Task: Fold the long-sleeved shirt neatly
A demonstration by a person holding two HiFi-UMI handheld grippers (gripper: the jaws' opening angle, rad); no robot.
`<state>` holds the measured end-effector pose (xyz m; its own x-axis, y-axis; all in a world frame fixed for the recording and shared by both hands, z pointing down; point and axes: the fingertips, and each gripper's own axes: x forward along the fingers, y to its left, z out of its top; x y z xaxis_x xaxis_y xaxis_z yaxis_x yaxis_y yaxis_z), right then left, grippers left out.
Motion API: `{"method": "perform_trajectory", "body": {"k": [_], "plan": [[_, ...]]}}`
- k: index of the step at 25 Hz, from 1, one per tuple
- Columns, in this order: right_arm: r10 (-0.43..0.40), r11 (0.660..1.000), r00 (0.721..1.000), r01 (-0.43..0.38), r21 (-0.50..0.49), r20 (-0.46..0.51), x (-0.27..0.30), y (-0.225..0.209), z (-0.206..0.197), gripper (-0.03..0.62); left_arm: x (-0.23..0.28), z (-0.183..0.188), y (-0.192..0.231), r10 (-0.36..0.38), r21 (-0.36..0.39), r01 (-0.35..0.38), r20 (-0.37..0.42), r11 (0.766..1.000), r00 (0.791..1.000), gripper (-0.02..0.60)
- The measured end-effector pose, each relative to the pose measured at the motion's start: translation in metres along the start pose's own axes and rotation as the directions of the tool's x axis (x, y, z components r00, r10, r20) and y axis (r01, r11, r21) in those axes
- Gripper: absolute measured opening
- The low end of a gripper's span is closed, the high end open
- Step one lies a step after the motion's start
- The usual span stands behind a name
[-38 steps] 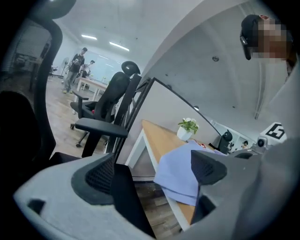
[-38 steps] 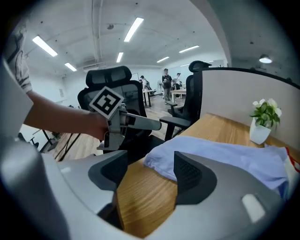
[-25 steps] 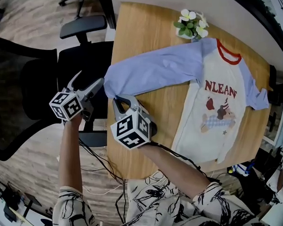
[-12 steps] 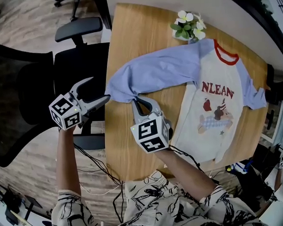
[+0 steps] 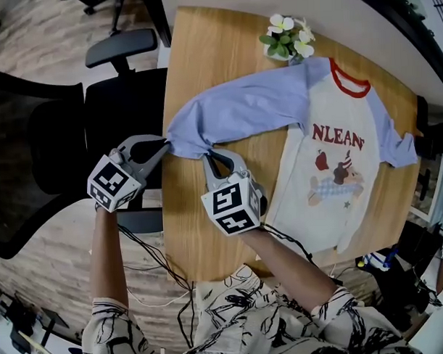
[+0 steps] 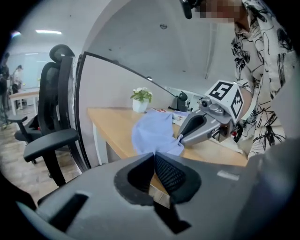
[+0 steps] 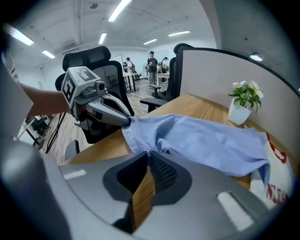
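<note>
- Shirt (image 5: 330, 169): held by the cuff end of one sleeve (image 5: 241, 110), with both tools closed on that end.
- Left gripper (image 5: 162, 145): jaws just brought together, no gap left between the pads. Outer corner of the blue cuff nipped at the tips, right at the table edge beside the chair.
- Right gripper (image 5: 210, 157): jaws likewise clamped together, the cuff's near edge caught at the tips. Set close beside the left gripper, the cuff spanning between the two.
- Sleeve: blue, bunched and creased at the gripped end. Beyond that, stretched across the table to the shoulder.
- Body of the shirt: white, lying flat with the printed front upward. Red collar (image 5: 348, 77) on the far side, hem toward the person.
- Second sleeve (image 5: 398, 141): blue, reaching to the right-hand edge of the table.
- Table (image 5: 202, 50): light wood, bare on the far left part.
- Potted plant (image 5: 286, 40): white flowers, at the far side just beside the shoulder of the held sleeve. Contact with the cloth not determinable.
- Office chair (image 5: 68, 134): black, standing left of the table, next to the left gripper.
- Cables (image 5: 152, 255): dark, trailing over the wooden floor below the forearms.
</note>
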<state>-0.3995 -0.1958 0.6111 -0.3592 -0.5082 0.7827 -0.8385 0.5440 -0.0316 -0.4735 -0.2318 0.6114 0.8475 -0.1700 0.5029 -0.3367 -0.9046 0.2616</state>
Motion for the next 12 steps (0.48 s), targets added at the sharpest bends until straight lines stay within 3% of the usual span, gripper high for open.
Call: {"method": "perform_trajectory", "body": {"k": [6,12], "plan": [[-0.023,0.999,0.994,0.018,0.046,0.104,-0.032,-0.011,0.019,0.032,-0.011,0.051,-0.010,0.070,0.053,-0.072,0.039,0.996,0.997,0.011],[-0.037,0.989,0.961,-0.005,0.149,0.275,-0.095,-0.037,0.057,0.032,-0.011,0.154,-0.028,0.149,0.078,-0.165,0.182,0.983,0.972,0.011]]}}
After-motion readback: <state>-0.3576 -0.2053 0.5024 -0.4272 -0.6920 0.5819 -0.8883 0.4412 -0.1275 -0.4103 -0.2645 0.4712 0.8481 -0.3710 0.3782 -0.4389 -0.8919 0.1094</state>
